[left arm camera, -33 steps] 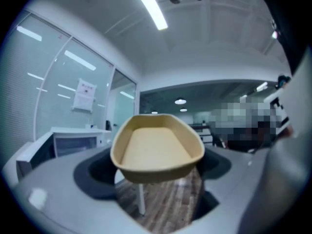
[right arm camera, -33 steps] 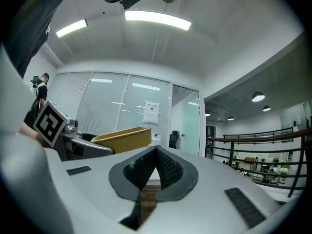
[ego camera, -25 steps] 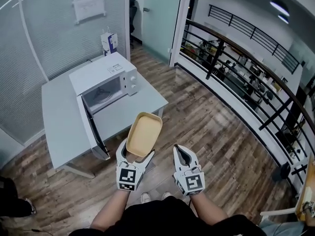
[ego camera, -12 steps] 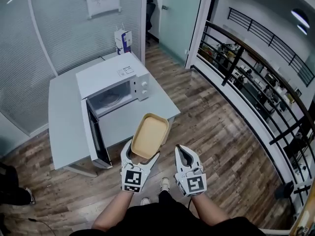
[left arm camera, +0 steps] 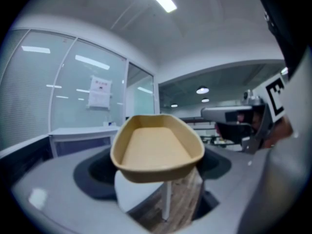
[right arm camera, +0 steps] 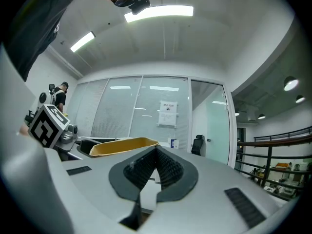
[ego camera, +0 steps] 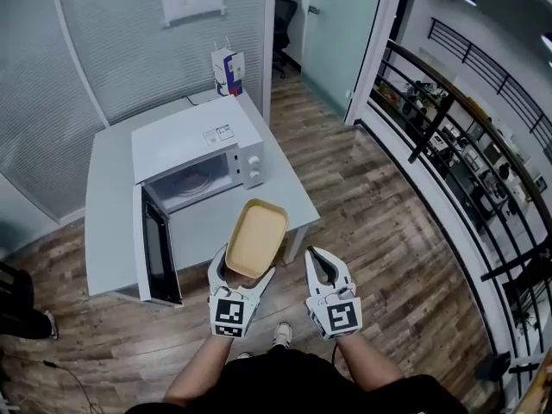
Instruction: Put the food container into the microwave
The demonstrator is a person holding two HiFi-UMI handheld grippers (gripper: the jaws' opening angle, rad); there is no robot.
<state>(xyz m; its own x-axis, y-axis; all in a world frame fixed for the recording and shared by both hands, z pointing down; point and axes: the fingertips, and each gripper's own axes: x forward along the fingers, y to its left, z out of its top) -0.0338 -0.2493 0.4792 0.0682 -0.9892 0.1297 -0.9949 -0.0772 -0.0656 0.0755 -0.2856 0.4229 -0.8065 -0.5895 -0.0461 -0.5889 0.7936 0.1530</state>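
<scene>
We hold the food container (ego camera: 256, 235) in the left gripper (ego camera: 244, 274). Its jaws are clamped on the container's near end, one on each side of the rim. The tan, shallow tray juts straight forward from them with its hollow facing up, and nothing lies in it. In the left gripper view it fills the space between the jaws and stands clear of everything else.

The right gripper (ego camera: 321, 261) rides just beside the left one, on its right and apart from the container. In the right gripper view its ribbed pads (right arm camera: 168, 168) meet at the tip with nothing between them, so it is clenched on air.

Ahead of the left gripper, a little to its left, the white microwave (ego camera: 194, 141) sits on a grey table (ego camera: 108, 197). Its door (ego camera: 155, 248) hangs wide open on the left side of the cavity, swung out toward us. The glass turntable (ego camera: 198, 184) shows inside. The container is in the air short of that cavity, and in the head view its far end lies over the table's near edge.

Beyond the microwave, far ahead of both grippers, a small blue and white carton (ego camera: 227, 69) stands at the table's far corner. Wooden floor (ego camera: 371, 222) runs ahead of the right gripper, and a black railing (ego camera: 448, 102) runs well off to its right.
</scene>
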